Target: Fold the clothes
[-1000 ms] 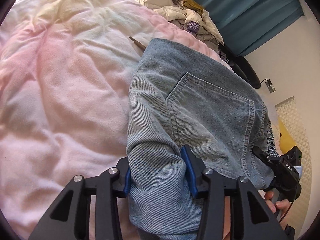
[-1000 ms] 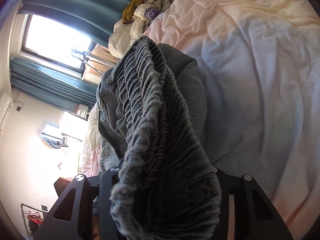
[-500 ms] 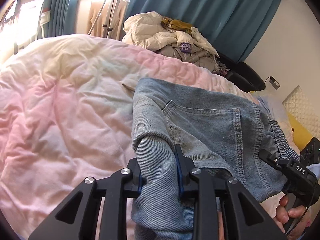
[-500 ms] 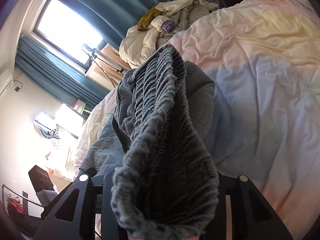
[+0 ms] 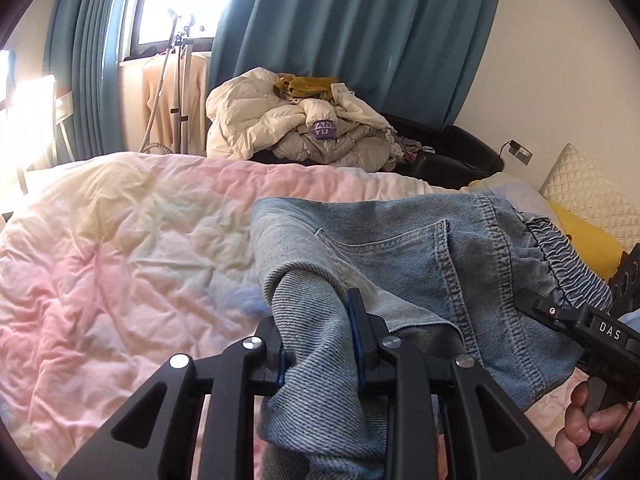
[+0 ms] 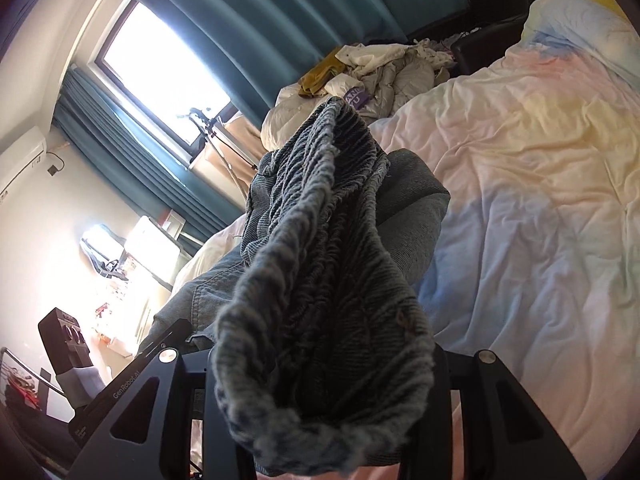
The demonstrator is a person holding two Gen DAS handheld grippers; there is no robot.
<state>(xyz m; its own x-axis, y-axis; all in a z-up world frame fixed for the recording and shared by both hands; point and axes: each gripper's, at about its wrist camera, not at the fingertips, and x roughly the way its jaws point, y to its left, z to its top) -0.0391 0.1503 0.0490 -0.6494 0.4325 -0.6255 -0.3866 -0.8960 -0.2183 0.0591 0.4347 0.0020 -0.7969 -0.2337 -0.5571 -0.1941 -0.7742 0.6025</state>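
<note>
Light blue denim jeans (image 5: 400, 256) hang lifted over the pastel bedspread (image 5: 120, 248), back pocket facing me. My left gripper (image 5: 318, 336) is shut on a bunched fold of the denim near the hem side. The right gripper (image 5: 580, 328) shows at the right edge of the left wrist view, clamped at the elastic waistband, a hand (image 5: 592, 432) on its handle. In the right wrist view the gathered waistband of the jeans (image 6: 320, 280) fills the centre and hides the fingertips of my right gripper (image 6: 324, 364), which is shut on it.
A heap of cream jackets and other clothes (image 5: 304, 128) lies beyond the bed against teal curtains (image 5: 360, 40). A yellow pillow (image 5: 584, 236) and white quilted cushion (image 5: 580, 188) sit at right. A garment stand (image 5: 178, 80) rises by the window. The bedspread (image 6: 540, 200) stretches wide.
Both grippers have risen and tilted up, lifting the jeans off the bed; the room's curtains and window came into view. The left jaws closed tighter on the fold.
</note>
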